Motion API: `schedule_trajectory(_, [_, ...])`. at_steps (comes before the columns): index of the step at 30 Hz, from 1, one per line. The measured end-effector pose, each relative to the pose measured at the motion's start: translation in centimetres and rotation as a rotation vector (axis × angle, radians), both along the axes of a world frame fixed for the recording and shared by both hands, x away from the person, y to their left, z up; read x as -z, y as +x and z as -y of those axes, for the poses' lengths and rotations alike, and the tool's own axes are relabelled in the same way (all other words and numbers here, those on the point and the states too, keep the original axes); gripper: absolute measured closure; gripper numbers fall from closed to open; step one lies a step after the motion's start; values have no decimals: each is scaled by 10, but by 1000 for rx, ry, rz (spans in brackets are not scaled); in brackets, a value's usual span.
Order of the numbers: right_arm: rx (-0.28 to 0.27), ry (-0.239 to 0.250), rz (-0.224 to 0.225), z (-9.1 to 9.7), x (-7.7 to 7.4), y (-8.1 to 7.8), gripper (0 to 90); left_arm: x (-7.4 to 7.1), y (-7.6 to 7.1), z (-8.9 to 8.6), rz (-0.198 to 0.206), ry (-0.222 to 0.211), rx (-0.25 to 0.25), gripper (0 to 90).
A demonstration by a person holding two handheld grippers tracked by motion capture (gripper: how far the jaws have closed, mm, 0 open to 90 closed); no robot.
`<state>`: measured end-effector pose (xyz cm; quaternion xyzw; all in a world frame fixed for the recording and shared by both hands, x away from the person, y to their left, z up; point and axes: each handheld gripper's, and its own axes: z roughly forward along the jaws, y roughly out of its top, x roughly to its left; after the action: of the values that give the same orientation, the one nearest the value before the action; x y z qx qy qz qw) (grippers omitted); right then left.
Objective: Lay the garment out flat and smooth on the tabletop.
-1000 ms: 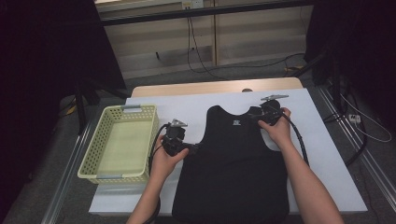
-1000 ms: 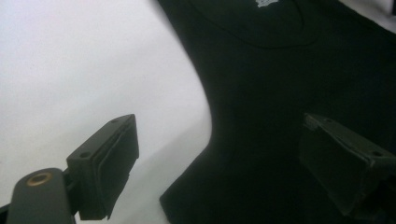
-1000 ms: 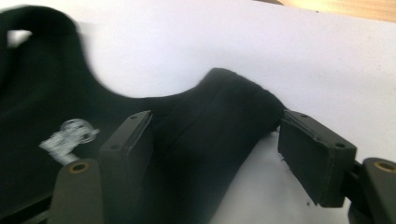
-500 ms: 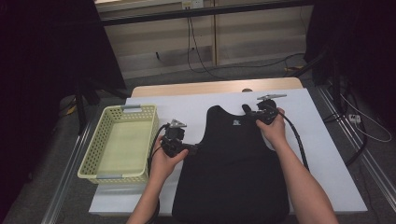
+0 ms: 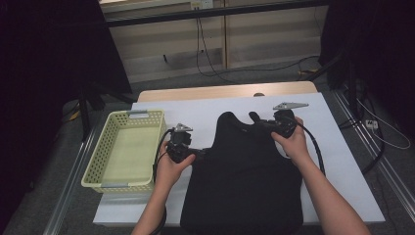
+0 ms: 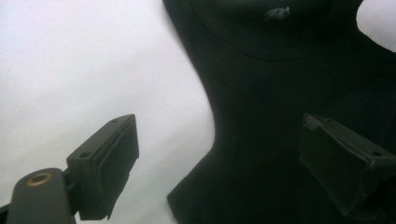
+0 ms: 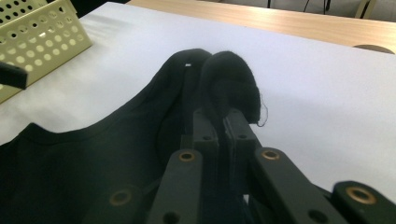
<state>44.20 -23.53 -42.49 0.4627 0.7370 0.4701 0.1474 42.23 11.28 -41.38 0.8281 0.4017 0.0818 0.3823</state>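
Observation:
A black sleeveless top [image 5: 244, 181] lies flat on the white table cover [image 5: 337, 161], its neck toward the far side. My right gripper [image 5: 263, 122] is shut on the top's right shoulder strap [image 7: 231, 79], which bulges up over the closed pads [image 7: 208, 128] and is raised a little off the cover. My left gripper [image 5: 198, 154] is open at the top's left armhole edge. In the left gripper view one pad [image 6: 114, 158] hangs over the bare cover and the other over the black cloth [image 6: 280, 93], neither pressing on it.
A pale yellow perforated basket [image 5: 98, 161] stands at the left of the cover, close to the left hand, and its corner [image 7: 42, 32] is in the right gripper view. A strip of bare wooden table [image 5: 220, 92] runs along the far side. Cables trail from both grippers.
The right gripper closed on the shoulder strap and lifted it slightly, bunching it toward the neck. The left gripper stayed in place, open.

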Motion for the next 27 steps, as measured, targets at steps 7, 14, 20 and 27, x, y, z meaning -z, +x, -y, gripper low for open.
schedule_trajectory(7, [3,11,-28,1,11,-3,858,3,20,8,-27,-28,-8,114])
schedule_trajectory(14, [-55,-5,-13,-14,6,-13,857,13,51,23,-38,-24,4,86])
schedule_trajectory(20, [-60,16,-24,-19,10,-19,857,23,79,42,-30,-11,-18,91])
schedule_trajectory(27, [-70,24,-23,-24,9,-23,856,38,98,69,-23,18,5,201])
